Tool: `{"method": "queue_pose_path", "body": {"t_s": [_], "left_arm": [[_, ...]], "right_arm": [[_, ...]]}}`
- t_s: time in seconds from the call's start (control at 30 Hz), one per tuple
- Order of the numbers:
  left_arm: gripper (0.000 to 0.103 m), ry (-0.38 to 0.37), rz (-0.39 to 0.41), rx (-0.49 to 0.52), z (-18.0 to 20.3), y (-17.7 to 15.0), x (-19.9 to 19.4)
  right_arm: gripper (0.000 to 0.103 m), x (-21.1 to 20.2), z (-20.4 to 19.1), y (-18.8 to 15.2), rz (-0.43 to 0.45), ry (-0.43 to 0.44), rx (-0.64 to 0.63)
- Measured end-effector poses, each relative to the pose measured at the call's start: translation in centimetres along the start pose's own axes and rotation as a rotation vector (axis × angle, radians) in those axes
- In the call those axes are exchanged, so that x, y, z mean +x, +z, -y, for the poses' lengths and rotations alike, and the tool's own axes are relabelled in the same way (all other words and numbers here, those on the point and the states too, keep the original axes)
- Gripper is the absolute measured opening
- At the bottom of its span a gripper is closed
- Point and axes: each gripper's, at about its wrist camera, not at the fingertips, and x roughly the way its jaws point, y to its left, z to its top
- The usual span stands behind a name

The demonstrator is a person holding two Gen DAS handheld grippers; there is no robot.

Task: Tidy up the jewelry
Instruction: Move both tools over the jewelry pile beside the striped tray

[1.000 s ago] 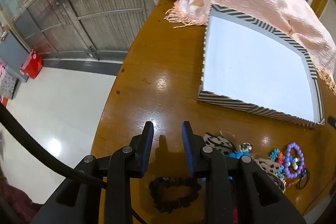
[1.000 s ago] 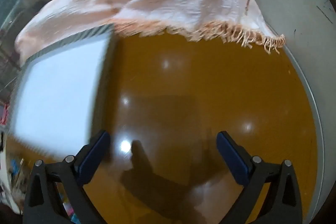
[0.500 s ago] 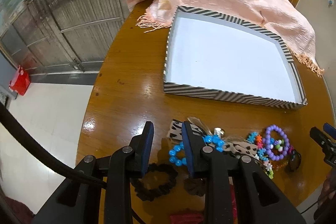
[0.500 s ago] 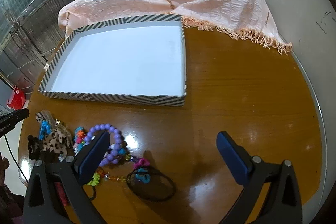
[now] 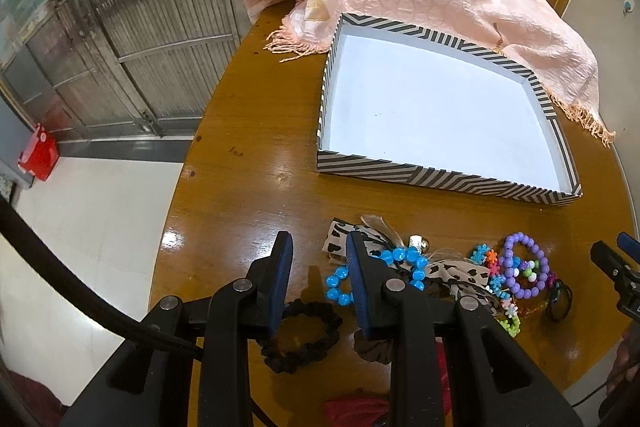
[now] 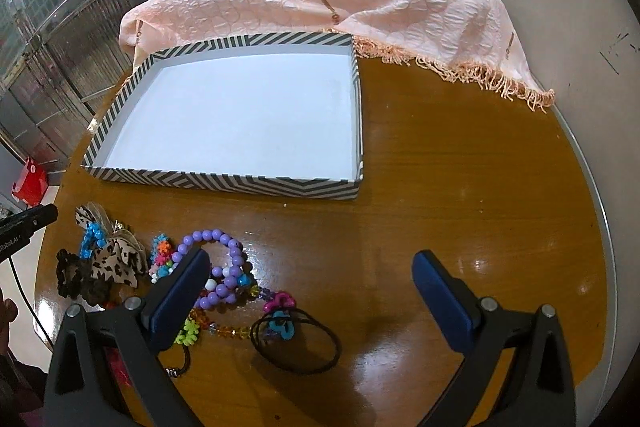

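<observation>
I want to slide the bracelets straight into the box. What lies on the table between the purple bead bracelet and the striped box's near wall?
Nothing: bare brown table between the purple bead bracelet and the striped box, clearest in the right wrist view.

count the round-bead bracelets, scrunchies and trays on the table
round-bead bracelets: 2 (blue, purple)
scrunchies: 2 (black, brown)
trays: 1 (striped)
total: 5
not counted: a red thing at the picture's edge, too hidden to tell its kind
</observation>
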Motion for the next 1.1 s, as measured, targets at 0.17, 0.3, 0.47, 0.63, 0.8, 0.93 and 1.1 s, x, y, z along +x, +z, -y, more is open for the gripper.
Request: {"method": "queue_pose_path", "body": {"t_s": [0.17,0.3,0.47,0.63,0.8,0.93,1.1], "left_arm": [[0.017,-0.002,-0.002,-0.003,-0.1,0.0,-0.1],[0.017,-0.002,-0.001,-0.009,-0.4,0.1,-0.2],[0.017,-0.008,-0.004,-0.011,-0.7,0.1,-0.4],[0.017,-0.021,-0.02,-0.031,-1.9,0.2,-0.5],[0.017,-0.039,-0.053,-0.078,-3.5,0.0,-0.1],[0.017,-0.044,-0.055,-0.09,-3.9,-0.2,-0.2],[0.017,-0.06,-0.059,-0.094,-3.9,-0.2,-0.3]], "right_arm": [[0.103,0.1,-0.1,-0.1,-0.003,-0.003,-0.003],[0.103,0.0,-0.1,0.0,-0.001,-0.007,-0.009],[0.103,0.0,-0.2,-0.1,-0.004,-0.004,-0.01],[0.103,-0.3,-0.3,-0.2,0.001,0.008,-0.013],[0.103,-0.7,-0.6,-0.3,0.01,0.058,-0.018],[0.103,-0.5,-1.2,-0.6,-0.006,0.146,-0.026],[0.103,-0.5,-2.3,-0.9,-0.003,0.185,-0.057]]}}
